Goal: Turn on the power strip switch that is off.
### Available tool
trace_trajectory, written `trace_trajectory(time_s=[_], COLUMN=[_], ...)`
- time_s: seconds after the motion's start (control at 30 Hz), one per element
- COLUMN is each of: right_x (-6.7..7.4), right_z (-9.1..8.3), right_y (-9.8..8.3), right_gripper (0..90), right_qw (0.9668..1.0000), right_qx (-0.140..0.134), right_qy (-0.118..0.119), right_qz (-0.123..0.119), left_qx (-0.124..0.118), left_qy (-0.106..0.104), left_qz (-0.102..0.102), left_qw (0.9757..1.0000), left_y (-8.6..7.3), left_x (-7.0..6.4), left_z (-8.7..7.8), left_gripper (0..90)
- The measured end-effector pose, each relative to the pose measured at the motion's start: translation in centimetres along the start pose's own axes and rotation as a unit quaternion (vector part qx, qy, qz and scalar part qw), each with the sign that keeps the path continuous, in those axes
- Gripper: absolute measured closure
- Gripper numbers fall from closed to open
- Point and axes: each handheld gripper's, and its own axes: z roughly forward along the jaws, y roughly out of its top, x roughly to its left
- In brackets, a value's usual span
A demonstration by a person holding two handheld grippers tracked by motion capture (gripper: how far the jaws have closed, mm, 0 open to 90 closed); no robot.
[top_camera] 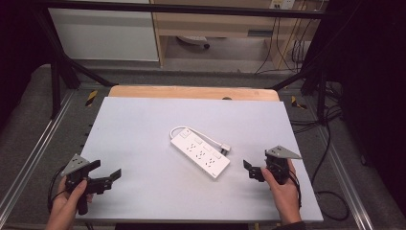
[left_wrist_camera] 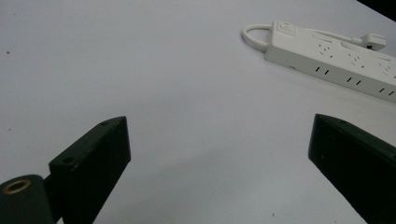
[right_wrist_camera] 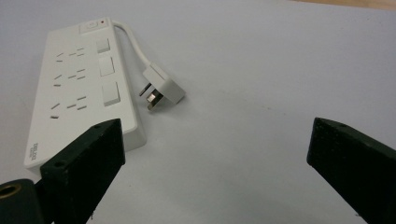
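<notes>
Nearest, at 7 o'clock of the high view: left gripper [top_camera: 106, 173] held in a hand [top_camera: 71, 201] over the near-left corner of the white table [top_camera: 143, 129], jaws wide apart, nothing between them, grey three-cornered plate on top. At 5 o'clock: right gripper [top_camera: 250, 169] in the other hand [top_camera: 282, 190], near the right edge, jaws apart too (gap plain in its own view), empty. Both well apart from each other.

Farther in, about table centre: white power strip [top_camera: 200, 152], lying flat, long axis running 10 to 4 o'clock, sockets up. Short white cable looped off the far end, back along the strip's right side; plug [top_camera: 225, 148] resting on the table just beside it, prongs visible in right gripper view [right_wrist_camera: 163, 91]. Strip at 10 o'clock in right gripper view [right_wrist_camera: 79, 88], at 2 o'clock in left gripper view [left_wrist_camera: 336, 60]. Neither gripper touching it.

Beyond the table: wooden edge [top_camera: 191, 92], dark frame, cables on the floor.
</notes>
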Motion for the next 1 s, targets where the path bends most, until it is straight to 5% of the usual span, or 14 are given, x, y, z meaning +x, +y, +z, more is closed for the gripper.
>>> trace_trajectory(time_s=[0.5,1.0], right_x=[1.3,2.3], right_z=[0.4,2.1], right_y=[1.8,4.3], right_gripper=[4.2,4.7], right_qw=[0.9993,0.9988], right_qx=[-0.016,-0.042], right_qy=[0.033,0.025], right_qz=[-0.001,0.002], left_qx=[0.004,0.011], left_qy=[-0.002,0.002], left_qz=[0.005,0.009], left_qw=[1.0,0.9999], left_y=[0.0,-0.1], left_x=[-0.1,-0.2], left_z=[0.2,0.5], left_gripper=[6.7,6.7])
